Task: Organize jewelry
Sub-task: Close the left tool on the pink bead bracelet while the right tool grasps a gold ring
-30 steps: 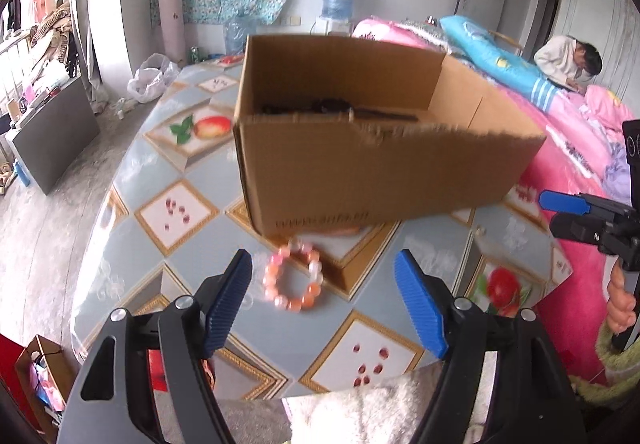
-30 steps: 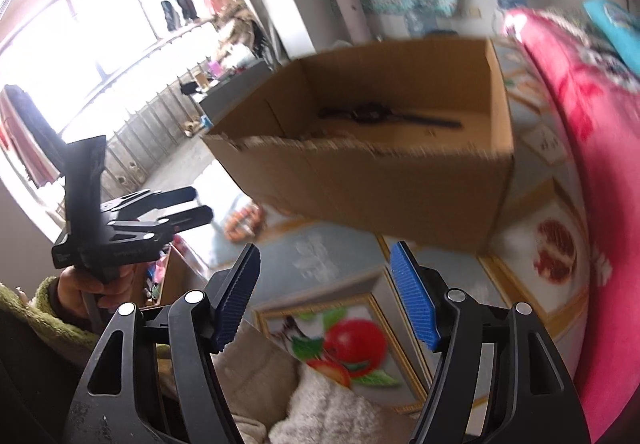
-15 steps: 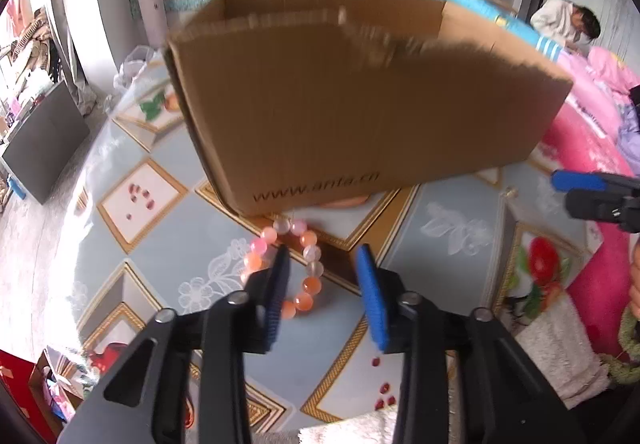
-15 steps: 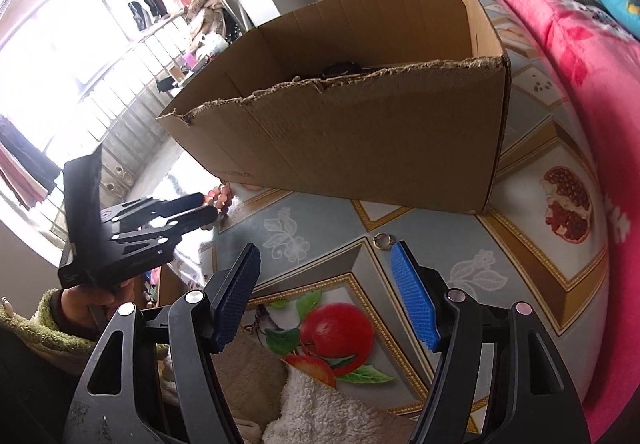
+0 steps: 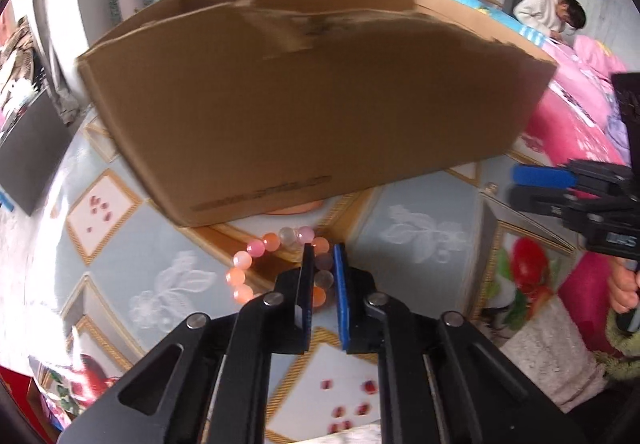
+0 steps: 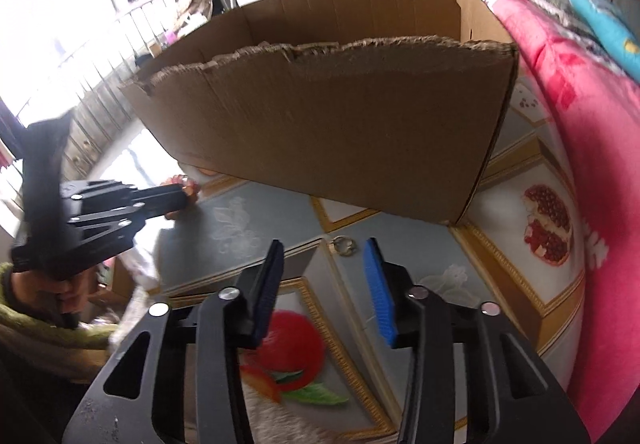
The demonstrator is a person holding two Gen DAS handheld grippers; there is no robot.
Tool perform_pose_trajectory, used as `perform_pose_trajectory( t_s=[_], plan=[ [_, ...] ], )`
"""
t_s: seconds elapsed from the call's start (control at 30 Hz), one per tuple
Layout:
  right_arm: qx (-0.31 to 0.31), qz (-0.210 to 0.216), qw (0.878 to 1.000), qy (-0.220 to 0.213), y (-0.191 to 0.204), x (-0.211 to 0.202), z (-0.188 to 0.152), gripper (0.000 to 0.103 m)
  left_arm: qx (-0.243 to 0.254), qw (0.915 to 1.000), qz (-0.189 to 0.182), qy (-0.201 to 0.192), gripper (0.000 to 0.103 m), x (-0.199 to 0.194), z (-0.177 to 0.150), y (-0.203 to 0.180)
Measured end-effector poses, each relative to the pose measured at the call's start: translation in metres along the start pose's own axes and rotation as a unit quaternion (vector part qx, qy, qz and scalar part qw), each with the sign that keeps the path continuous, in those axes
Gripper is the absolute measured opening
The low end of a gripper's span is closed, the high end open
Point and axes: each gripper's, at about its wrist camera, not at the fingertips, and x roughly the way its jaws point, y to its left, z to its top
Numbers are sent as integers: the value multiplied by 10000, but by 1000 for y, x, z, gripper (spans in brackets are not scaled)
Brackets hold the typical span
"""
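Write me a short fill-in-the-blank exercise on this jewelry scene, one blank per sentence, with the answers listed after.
1. The left gripper is closing on the pink and orange ____ bracelet.
2. The small metal ring lies on the table ahead of the ____ gripper.
3. Behind both pieces of jewelry stands an open ____ box.

Missing words: bead; right; cardboard

Daylight everywhere, window [image 6: 80, 4] far left of the right gripper [image 6: 326, 280] totally blown out. Box [image 5: 312, 104] motion-blurred in the left view, heavy fisheye bending, dark vignette corners.
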Motion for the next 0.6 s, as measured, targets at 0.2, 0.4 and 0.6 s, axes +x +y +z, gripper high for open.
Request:
perform_pose_trajectory(
  t_s=[0.2, 0.4, 0.6],
  plan=[
    [54, -214, 9997, 37, 3, 9, 0, 28, 72, 9999, -95, -3, 9, 3, 3, -11],
    [-125, -590, 9982, -45, 18, 13, -2, 18, 73, 9999, -125, 5, 9, 5, 3, -13],
    [-258, -708, 9972, -40, 28, 13, -4, 10, 55, 9999, -87, 27, 9, 7, 4, -16]
  ],
)
